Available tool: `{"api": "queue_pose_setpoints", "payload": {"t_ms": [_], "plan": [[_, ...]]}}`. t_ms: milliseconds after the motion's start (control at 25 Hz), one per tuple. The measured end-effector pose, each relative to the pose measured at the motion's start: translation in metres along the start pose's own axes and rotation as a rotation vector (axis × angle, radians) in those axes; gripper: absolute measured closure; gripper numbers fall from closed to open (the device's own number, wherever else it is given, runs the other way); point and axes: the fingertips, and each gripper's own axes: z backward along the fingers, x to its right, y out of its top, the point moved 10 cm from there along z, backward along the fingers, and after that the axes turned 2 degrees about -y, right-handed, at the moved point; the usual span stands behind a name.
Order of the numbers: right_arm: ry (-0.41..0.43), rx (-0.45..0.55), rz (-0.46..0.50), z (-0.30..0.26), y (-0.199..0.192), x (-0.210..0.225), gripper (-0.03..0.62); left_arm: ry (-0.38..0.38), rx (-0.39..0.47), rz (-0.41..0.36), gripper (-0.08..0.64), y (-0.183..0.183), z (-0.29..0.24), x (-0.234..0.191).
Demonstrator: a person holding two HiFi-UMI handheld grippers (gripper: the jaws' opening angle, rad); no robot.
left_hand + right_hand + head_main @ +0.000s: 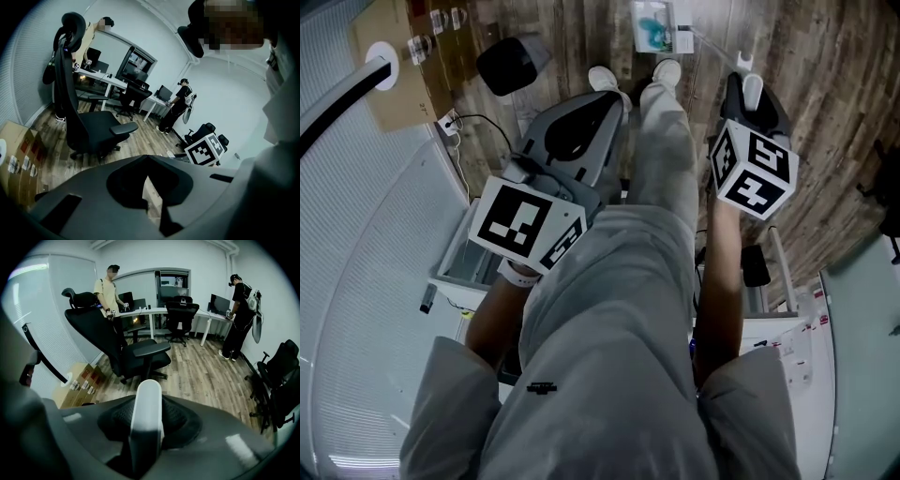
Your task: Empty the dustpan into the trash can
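**White handle between the right jaws; left jaws closed on nothing**

A white handle [146, 414] with a rounded top is seen upright between the jaws of the right gripper [751, 99]. The jaws are held partly apart, dark gaps show on either side of the handle, and no pad is seen pressed on it. What is carried at its foot is hidden by the gripper. The jaws of the left gripper [612, 105] are closed together with nothing between them, and only a sliver of floor is seen past them.

Both grippers are held over a wooden plank floor [825, 56], one on each side of the wearer's grey-trousered legs [623, 300]. A black rounded object [511, 61] lies on the floor ahead of the left gripper; whether it is a pan or a bin cannot be told. A cardboard box [394, 89] is set by the ribbed white wall [356, 281] on the left side. White furniture [792, 342] stands close on the right side.

Open floor is seen beyond the handle as far as a black office chair [136, 352]. More black chairs [276, 376] are crowded along the right edge.

The far room is shown only in the gripper views: white desks [150, 311] with monitors, one standing person [108, 291] and another [239, 310]. The black object and a white-and-teal packet [654, 26] are shown only in the head view.
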Motion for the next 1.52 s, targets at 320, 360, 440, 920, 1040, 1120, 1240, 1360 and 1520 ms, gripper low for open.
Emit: {"api": "queue_pose_setpoints", "payload": {"t_ms": [320, 360, 440, 920, 1040, 1120, 1240, 1360, 1520], "plan": [[-0.012, 0.027, 0.010, 0.000, -0.003, -0.009, 0.462, 0.007, 0.002, 0.006, 0.553, -0.001, 0.003, -0.002], [-0.012, 0.037, 0.008, -0.001, -0.003, -0.008, 0.462, 0.008, 0.003, 0.007, 0.553, -0.001, 0.003, -0.003], [-0.018, 0.044, 0.007, -0.001, -0.003, -0.007, 0.465, 0.008, 0.004, 0.008, 0.554, -0.002, 0.003, -0.004], [-0.022, 0.047, 0.000, 0.002, -0.003, 0.000, 0.468, 0.024, 0.020, 0.009, 0.554, -0.004, 0.012, -0.004], [-0.009, 0.049, 0.009, 0.004, 0.002, 0.002, 0.468, 0.030, 0.024, 0.009, 0.553, -0.003, 0.014, -0.002], [-0.001, 0.052, 0.019, 0.007, 0.005, 0.000, 0.468, 0.031, 0.028, 0.007, 0.553, -0.002, 0.016, -0.002], [0.014, 0.058, 0.037, 0.013, 0.011, -0.005, 0.468, 0.033, 0.039, 0.008, 0.554, 0.000, 0.020, -0.002], [0.034, 0.066, 0.051, 0.020, 0.020, -0.009, 0.468, 0.046, 0.056, 0.014, 0.554, 0.003, 0.024, -0.001], [0.057, 0.075, 0.068, 0.032, 0.032, -0.014, 0.468, 0.060, 0.077, 0.018, 0.554, 0.007, 0.033, 0.000]]}}
